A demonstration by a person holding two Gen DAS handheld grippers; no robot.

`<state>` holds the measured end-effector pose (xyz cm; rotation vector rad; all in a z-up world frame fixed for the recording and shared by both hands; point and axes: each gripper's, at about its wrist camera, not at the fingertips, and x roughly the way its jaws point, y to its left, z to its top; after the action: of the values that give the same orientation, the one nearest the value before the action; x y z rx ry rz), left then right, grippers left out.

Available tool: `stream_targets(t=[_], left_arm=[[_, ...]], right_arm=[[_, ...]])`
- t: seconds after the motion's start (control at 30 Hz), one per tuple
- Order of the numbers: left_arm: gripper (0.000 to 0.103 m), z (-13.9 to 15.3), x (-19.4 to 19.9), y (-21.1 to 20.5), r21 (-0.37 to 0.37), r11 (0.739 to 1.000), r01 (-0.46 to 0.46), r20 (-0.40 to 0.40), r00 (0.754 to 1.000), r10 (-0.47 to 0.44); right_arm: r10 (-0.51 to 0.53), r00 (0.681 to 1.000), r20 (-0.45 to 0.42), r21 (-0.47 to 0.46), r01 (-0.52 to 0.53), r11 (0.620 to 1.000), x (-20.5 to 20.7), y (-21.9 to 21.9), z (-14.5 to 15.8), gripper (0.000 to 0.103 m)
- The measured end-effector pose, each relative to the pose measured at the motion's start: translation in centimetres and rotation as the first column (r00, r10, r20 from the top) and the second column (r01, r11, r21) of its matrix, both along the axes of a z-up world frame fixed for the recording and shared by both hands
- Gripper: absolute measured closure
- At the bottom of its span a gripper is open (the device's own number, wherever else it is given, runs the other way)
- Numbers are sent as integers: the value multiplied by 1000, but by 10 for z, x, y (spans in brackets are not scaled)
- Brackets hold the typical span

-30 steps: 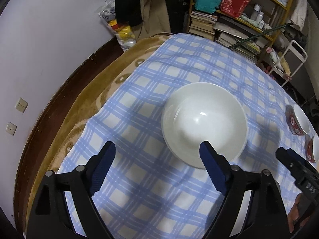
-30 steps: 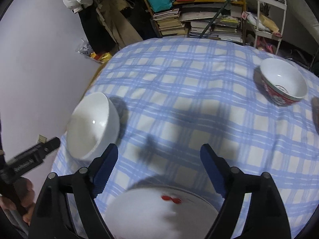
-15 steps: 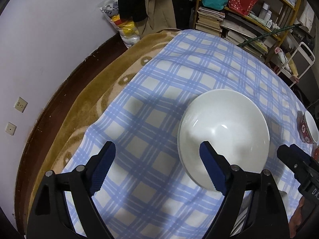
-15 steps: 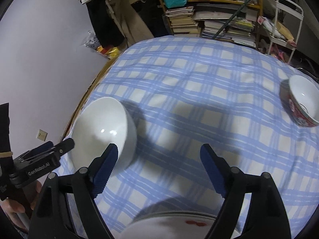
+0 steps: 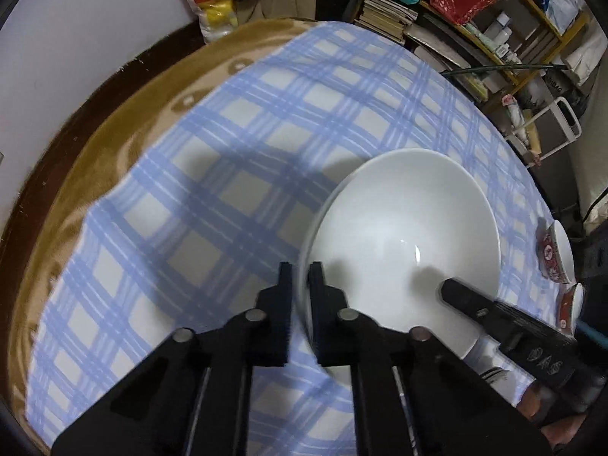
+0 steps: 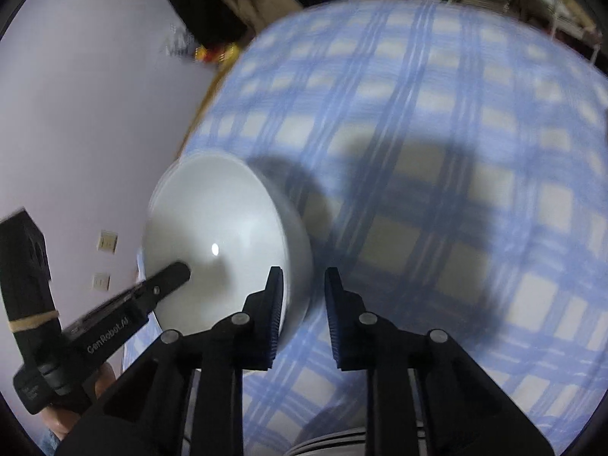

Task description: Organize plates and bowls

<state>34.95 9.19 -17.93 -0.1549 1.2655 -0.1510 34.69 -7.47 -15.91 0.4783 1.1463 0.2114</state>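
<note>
a: what's the setting?

b: a blue-and-white checked tablecloth (image 5: 235, 144) over a tan blanket (image 5: 114, 144), a white wall on the left, crowded bookshelves (image 5: 475, 26) at the far side.

a: and the white bowl (image 5: 402, 243)?

b: upright, mouth up, round, so no long axis. it sits near the table's left edge.

a: grippers?

b: the left gripper (image 5: 300, 277) is closing, pads pinching the bowl's near-left rim. the right gripper (image 6: 304, 285) is closing on its right wall. two red-patterned bowls (image 5: 554, 250) sit far right.

Plain white bowl (image 5: 402, 243) upright on checked cloth (image 5: 235, 159)
</note>
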Motion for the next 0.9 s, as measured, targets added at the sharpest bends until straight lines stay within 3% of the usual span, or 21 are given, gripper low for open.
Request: stream_targets(t=[0.2, 0.57, 0.9], left_arm=[[96, 11, -8, -2, -14, 1000, -8, 9, 1000, 8], [96, 36, -26, -23, -7, 1000, 25, 37, 999, -25], [96, 49, -51, -25, 64, 997, 38, 36, 999, -41]], right_arm=[[-50, 998, 47, 13, 50, 999, -17, -2, 3, 88], [-41, 997, 72, -9, 42, 999, -38, -24, 30, 87], [-42, 998, 51, 46, 40, 998, -63, -24, 27, 87]])
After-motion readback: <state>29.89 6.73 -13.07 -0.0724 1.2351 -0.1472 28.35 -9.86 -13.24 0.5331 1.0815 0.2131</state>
